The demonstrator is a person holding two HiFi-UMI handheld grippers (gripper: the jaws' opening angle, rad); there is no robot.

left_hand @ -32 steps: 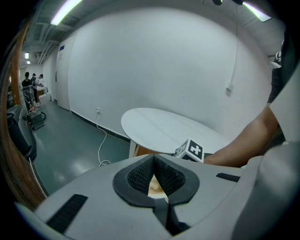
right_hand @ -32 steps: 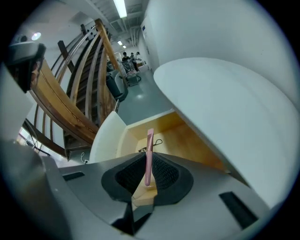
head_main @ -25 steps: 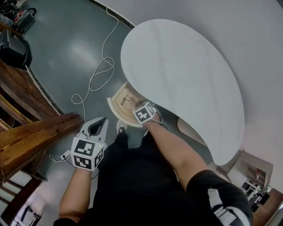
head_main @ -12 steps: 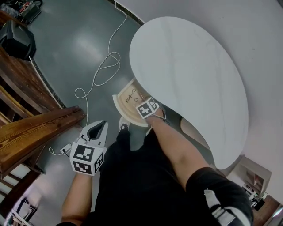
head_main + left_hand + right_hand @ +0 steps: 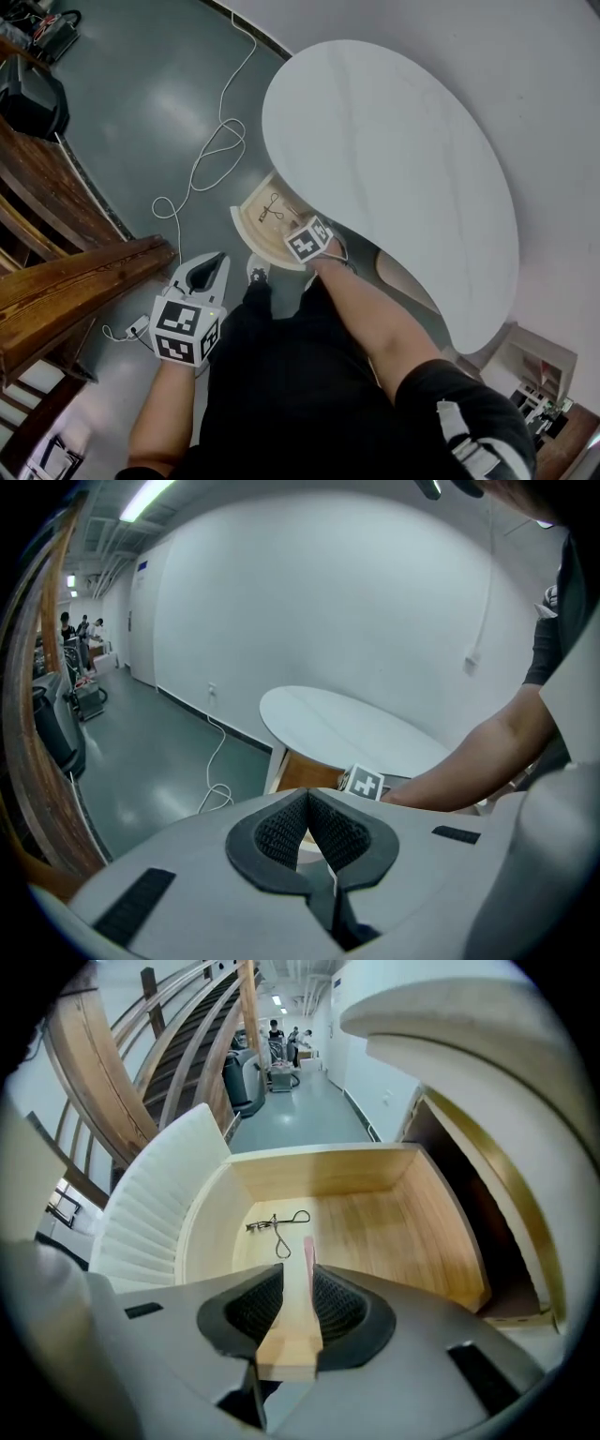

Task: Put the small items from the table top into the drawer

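Step in hand: the drop into the drawer (image 5: 323, 1171). I had the right gripper (image 5: 298, 1283) over the open drawer, nose pointing down into it. Its fingers were opening with the wooden piece (image 5: 292, 1330) between them. The pads looked to touch it on both sides, so I couldn't call it released. The piece stood on edge, pink strip on its right side, its far end over the bare drawer floor.

A small wire item (image 5: 275, 1225) already lay in the drawer, toward the back left and clear of the wooden piece.

The left gripper (image 5: 306, 799) hung low at my left side, away from the table. Its fingers were together at the tips, with nothing between them.

In the head view the table top (image 5: 394, 159) looked bare, with no small items that I could make out. My read: this was the last item, or close to it.

Next move as I judged it:
- Finish opening until the piece falls free of both pads.
- Keep the gripper steady meanwhile, so the piece lands flat and doesn't snag the wire item.
- Back out straight, clear of the drawer front.
- Check the table top again for leftovers.
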